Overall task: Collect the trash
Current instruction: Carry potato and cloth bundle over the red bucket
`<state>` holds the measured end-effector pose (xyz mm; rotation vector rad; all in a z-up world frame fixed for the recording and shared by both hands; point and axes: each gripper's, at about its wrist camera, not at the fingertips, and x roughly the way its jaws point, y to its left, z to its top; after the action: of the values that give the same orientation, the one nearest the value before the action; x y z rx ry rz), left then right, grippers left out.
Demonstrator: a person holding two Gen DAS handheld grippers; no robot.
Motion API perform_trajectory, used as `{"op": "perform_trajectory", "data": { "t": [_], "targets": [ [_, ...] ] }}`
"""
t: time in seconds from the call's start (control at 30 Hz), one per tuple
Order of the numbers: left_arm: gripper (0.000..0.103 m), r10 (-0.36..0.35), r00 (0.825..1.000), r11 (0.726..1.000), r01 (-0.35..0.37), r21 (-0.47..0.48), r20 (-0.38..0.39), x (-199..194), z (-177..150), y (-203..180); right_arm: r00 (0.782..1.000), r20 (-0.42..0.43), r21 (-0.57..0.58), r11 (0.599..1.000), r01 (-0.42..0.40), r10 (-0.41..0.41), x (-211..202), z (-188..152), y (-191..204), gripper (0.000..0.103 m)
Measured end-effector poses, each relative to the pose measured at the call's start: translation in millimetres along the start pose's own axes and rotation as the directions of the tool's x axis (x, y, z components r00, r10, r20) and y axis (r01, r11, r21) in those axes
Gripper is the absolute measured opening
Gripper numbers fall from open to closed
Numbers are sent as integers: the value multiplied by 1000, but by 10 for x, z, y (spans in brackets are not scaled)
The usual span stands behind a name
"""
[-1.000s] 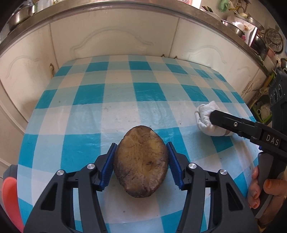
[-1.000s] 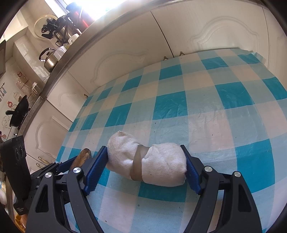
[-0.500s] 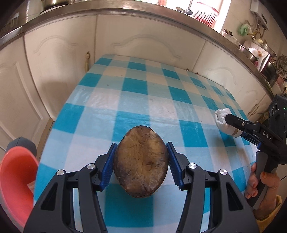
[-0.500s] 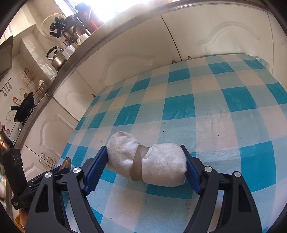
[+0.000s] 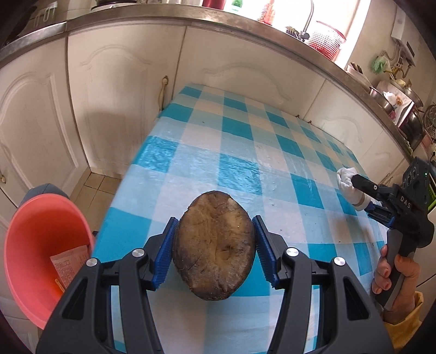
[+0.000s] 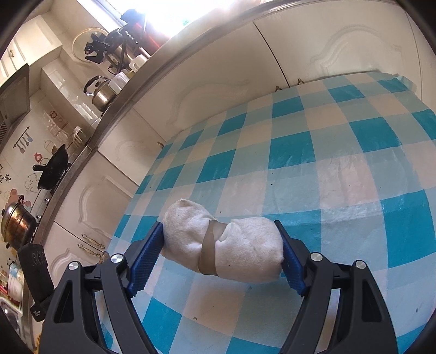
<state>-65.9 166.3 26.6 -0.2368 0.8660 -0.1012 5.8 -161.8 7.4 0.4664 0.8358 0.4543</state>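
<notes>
Blue ribbed pads point(image 5: 165, 252) of the left gripper point(image 5: 214, 249) clamp a brown, rotten-looking potato half point(image 5: 214, 246) from both sides, its wrinkled cut face turned to the camera. It is held above the near left part of a table under a blue-and-white checked tablecloth point(image 5: 239, 152). Left of the table edge and lower down stands a pink bucket point(image 5: 35, 245) with a printed paper packet point(image 5: 72, 261) lying inside.

At the right wrist, the right gripper point(image 6: 222, 252) has its blue pads point(image 6: 144, 256) pressed against the two ends of a white cloth bundle point(image 6: 231, 246), bound round the middle by a tan band point(image 6: 208, 252). The bundle is over the tablecloth; whether it rests on it or is lifted clear cannot be told. A hand point(image 5: 395, 275) in a yellow cuff point(image 5: 406, 326) grips that tool's handle. White cabinet doors point(image 5: 120, 89) under a steel counter edge point(image 5: 169, 19) run behind the table.
</notes>
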Motion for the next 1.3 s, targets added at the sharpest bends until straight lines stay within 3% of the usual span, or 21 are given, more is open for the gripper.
{"op": "perform_trajectory", "data": {
  "t": [0.3,0.8,1.3],
  "targets": [
    [56,51,998,997,-48,-68,43,-211,-28,420,999,-25,4,1000,-27,27,63,-85,158,79],
    [56,169,984,976,-159,-146,64,-474,-218,1038,997,-69,-123,991,-45,37,122,-245,823,79],
    [56,238,970,949,-219,-227,57,-646,-472,1578,975,-168,-182,968,-174,144,284,-398,1564,79]
  ]
}}
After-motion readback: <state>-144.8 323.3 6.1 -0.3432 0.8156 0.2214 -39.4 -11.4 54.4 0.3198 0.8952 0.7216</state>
